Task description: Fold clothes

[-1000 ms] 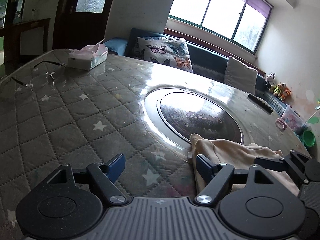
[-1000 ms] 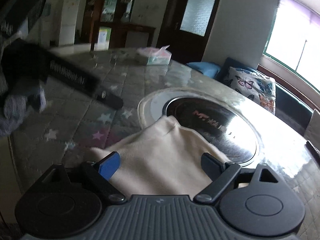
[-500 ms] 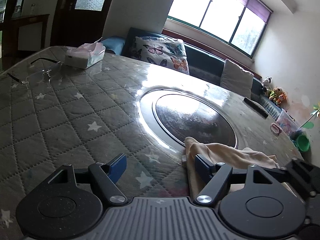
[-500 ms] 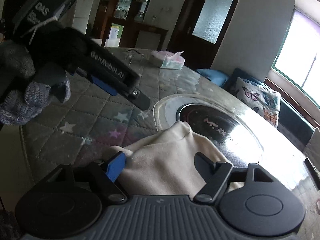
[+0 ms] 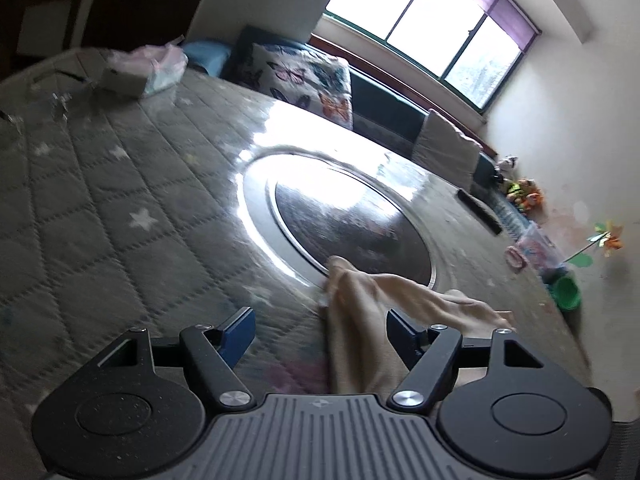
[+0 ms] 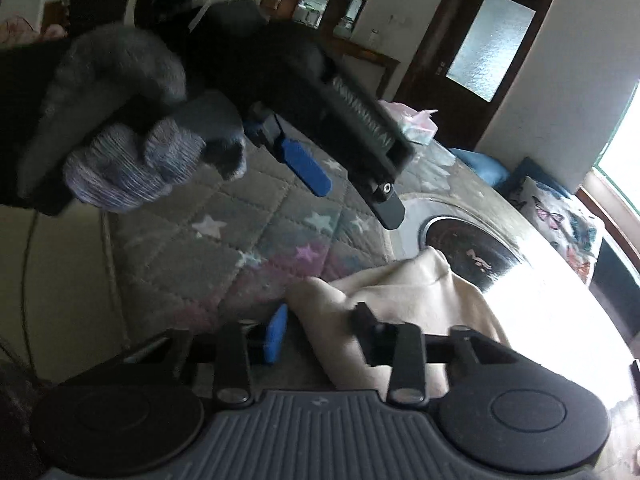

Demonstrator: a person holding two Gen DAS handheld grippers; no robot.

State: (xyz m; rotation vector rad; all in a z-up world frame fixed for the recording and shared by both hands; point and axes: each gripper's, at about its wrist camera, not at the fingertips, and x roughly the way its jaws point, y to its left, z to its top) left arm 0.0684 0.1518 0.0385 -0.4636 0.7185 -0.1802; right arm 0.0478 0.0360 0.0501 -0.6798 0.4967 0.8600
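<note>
Two claws work one cream garment (image 5: 404, 308), which lies crumpled at the near edge of the tabletop (image 5: 120, 200), partly over its round glass inset (image 5: 352, 224). In the left wrist view, the left claw (image 5: 320, 330) is spread apart with nothing held, the cloth's left edge between its fingers. A window (image 5: 432, 20) and a butterfly cushion (image 5: 304, 80) lie far off.

In the right wrist view, the right claw (image 6: 320, 330) stands half apart around a near fold, not clamped. This looks like the opening grasp; next, both must pinch corners.
</note>
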